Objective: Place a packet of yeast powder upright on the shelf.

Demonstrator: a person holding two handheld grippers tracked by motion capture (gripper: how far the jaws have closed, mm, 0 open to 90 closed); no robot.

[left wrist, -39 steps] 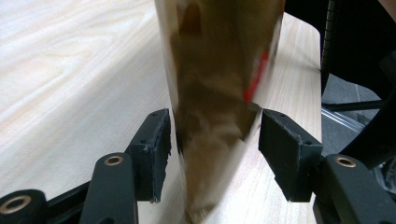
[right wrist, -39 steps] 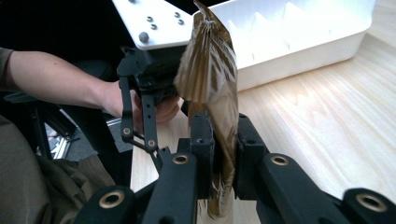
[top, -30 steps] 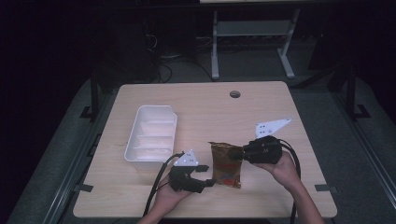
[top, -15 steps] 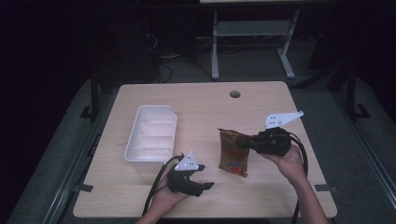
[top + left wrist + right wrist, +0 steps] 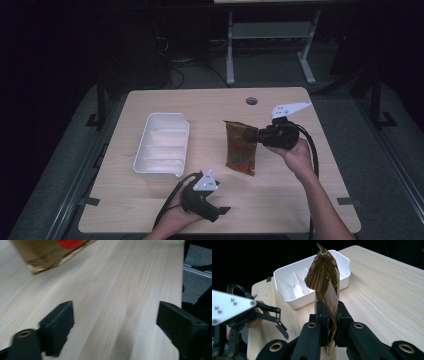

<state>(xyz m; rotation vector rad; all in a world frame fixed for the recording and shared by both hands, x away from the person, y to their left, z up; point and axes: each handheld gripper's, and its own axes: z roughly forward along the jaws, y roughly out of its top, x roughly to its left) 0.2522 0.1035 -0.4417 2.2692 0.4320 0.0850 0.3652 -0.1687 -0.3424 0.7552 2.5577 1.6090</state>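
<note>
Down at the near edge of the tabletop [image 5: 300, 200], the left gripper [image 5: 216, 212] had just spread its jaws wide, nothing between them, bare wood beneath; a second earlier it sat closer to the brown pouch [image 5: 242, 148]. Further in, toward the right edge, the right gripper [image 5: 253, 135] was clamped on that pouch's edge and had carried it up and away from where it lay flat. Beyond, toward the left edge, the white tray [image 5: 150, 167] had not budged.
</note>
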